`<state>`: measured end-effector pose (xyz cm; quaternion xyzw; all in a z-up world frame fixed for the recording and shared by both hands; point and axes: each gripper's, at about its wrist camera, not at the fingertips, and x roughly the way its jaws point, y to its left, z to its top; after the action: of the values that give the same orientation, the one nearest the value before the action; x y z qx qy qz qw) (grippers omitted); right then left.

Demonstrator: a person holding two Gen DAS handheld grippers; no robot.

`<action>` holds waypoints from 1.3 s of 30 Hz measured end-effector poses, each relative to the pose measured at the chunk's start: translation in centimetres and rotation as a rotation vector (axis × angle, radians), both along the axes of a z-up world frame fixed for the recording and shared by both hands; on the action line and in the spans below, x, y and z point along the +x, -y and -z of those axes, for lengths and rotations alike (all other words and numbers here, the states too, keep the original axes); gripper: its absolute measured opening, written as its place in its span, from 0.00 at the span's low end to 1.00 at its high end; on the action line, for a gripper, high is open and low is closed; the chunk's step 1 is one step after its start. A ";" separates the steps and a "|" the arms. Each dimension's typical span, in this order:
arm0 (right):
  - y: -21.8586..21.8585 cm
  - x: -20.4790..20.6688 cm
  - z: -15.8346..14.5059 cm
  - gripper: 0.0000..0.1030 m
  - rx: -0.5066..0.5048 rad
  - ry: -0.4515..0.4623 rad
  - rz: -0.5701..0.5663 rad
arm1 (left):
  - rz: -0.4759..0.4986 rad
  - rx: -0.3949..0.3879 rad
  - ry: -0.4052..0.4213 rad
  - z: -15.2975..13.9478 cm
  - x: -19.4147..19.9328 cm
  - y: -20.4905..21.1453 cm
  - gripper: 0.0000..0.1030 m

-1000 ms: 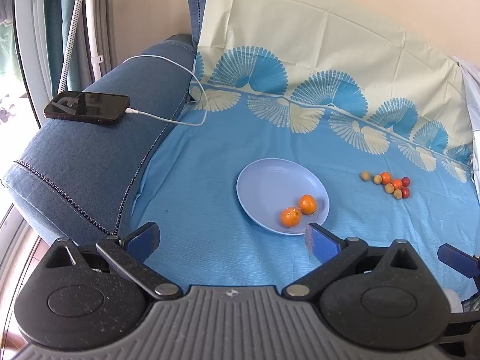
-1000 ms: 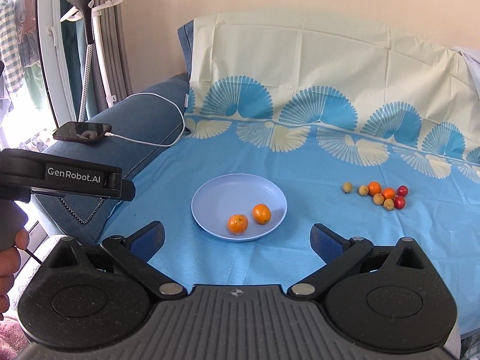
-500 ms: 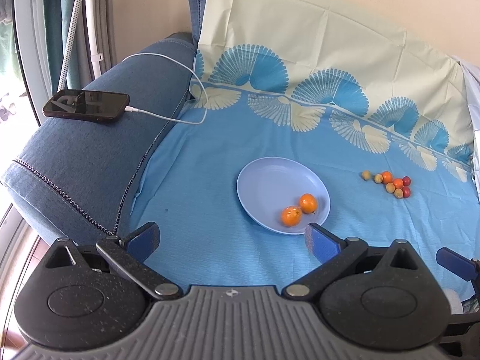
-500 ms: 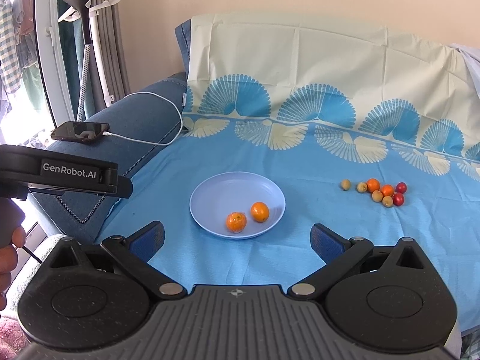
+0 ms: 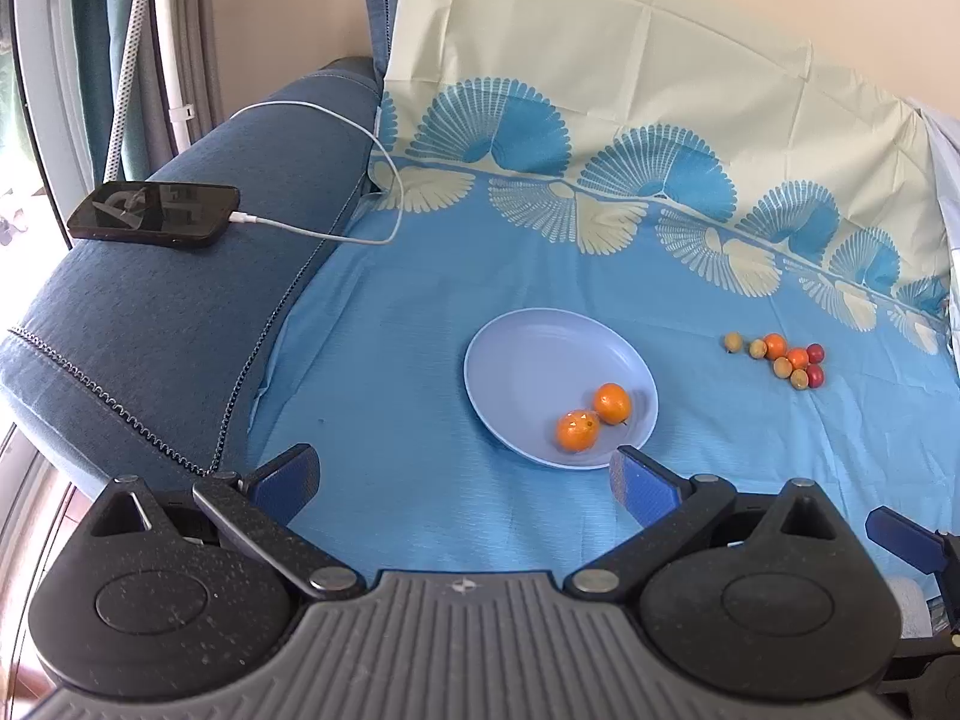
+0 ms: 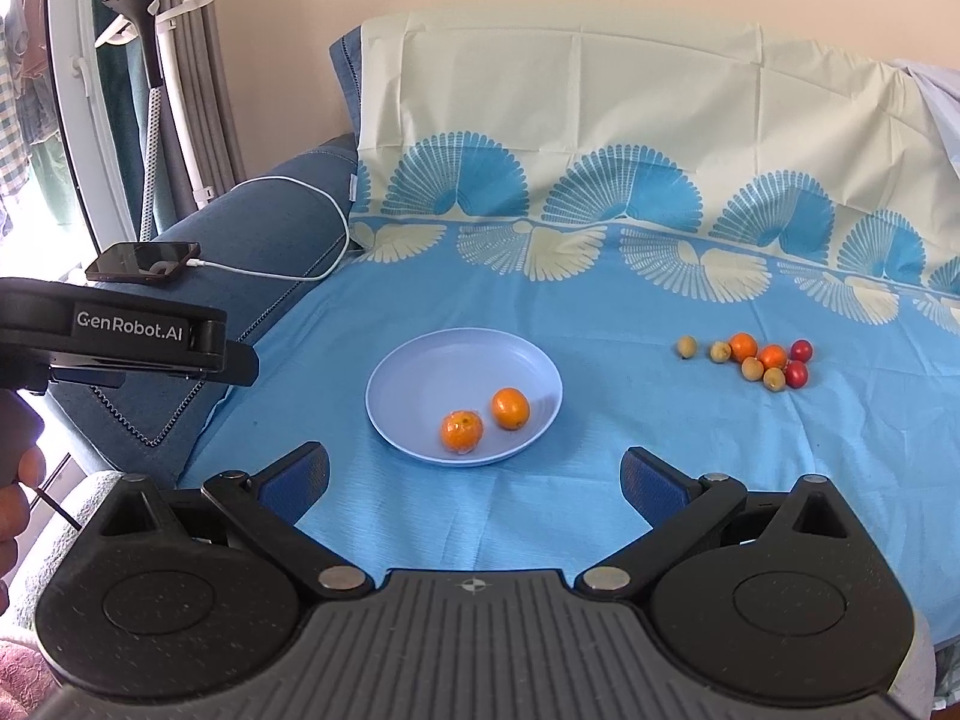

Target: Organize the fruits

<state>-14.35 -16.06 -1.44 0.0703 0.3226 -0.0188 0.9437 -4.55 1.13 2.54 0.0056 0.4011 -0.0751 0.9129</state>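
A pale blue plate (image 5: 528, 354) (image 6: 432, 372) lies on the blue patterned cloth and holds two oranges (image 5: 611, 402) (image 6: 510, 408), side by side near its front rim. To the right, a loose cluster of small fruits (image 5: 786, 359) (image 6: 759, 358) rests on the cloth: green-brown, orange and red ones. My left gripper (image 5: 463, 480) is open and empty, hovering just in front of the plate. My right gripper (image 6: 474, 477) is also open and empty, in front of the plate and well short of the cluster.
A phone (image 5: 153, 214) (image 6: 144, 261) on a white charging cable (image 5: 372, 150) lies on the blue sofa arm at left. The left gripper's body (image 6: 120, 339) and a hand (image 6: 15, 498) show at the left. The cloth rises up the sofa back (image 6: 600, 96).
Both views have shifted only slightly; the right gripper has drifted a little toward the plate. Both grippers stay open and no fruit has moved.
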 end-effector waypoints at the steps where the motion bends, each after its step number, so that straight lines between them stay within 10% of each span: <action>1: 0.1 0.0 0.0 0.99 0.003 -0.001 0.002 | 0.002 0.003 -0.001 0.0 0.1 0.2 1.00; 23: 9.4 1.1 2.6 0.99 0.070 -0.028 0.246 | 0.098 0.005 -0.078 1.4 5.8 8.3 1.00; 39: 25.5 6.0 8.7 0.99 0.020 -0.042 0.570 | 0.306 0.090 -0.102 7.7 16.4 26.8 1.00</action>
<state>-8.34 -41.58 -10.16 0.1669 0.3094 -0.2815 0.8928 11.88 -25.68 -5.19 0.1036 0.4442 -0.1954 0.8682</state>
